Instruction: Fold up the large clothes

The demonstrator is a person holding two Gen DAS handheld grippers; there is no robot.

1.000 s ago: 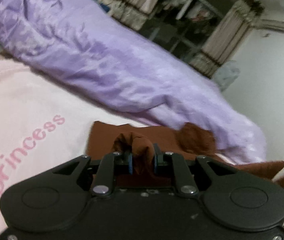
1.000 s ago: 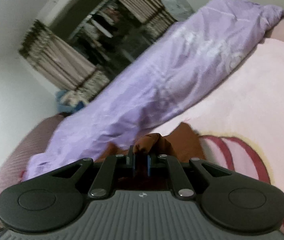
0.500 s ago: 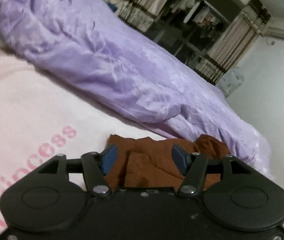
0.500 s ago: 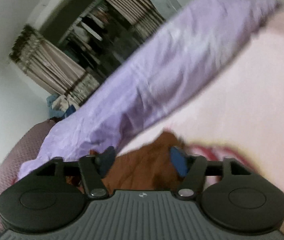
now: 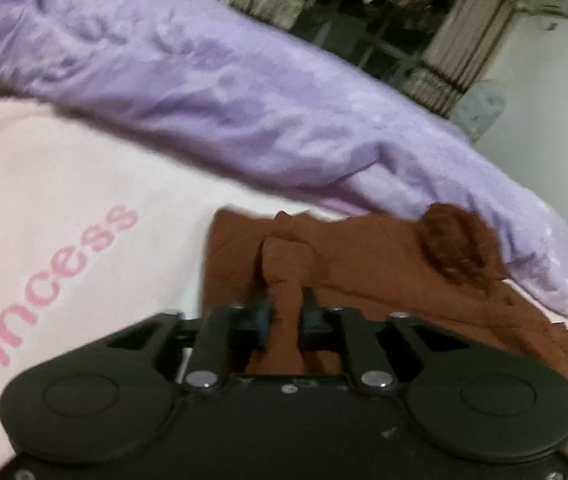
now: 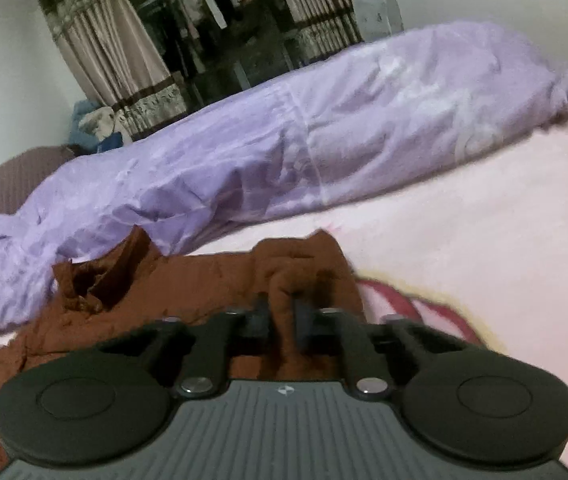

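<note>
A brown garment lies on the pink blanket, its far edge against the purple duvet. My left gripper is shut on a pinched fold of the brown garment near its left edge. In the right wrist view the same garment spreads to the left, with a crumpled darker part at its far left. My right gripper is shut on a fold of the garment near its right edge.
The purple duvet lies rolled along the far side of the bed. The pink blanket carries the word "princess" at the left. Curtains and an open wardrobe stand behind the bed.
Both grippers held folds a second ago, opened over the garment half a second ago, and are now shut again on new folds of the brown cloth.
</note>
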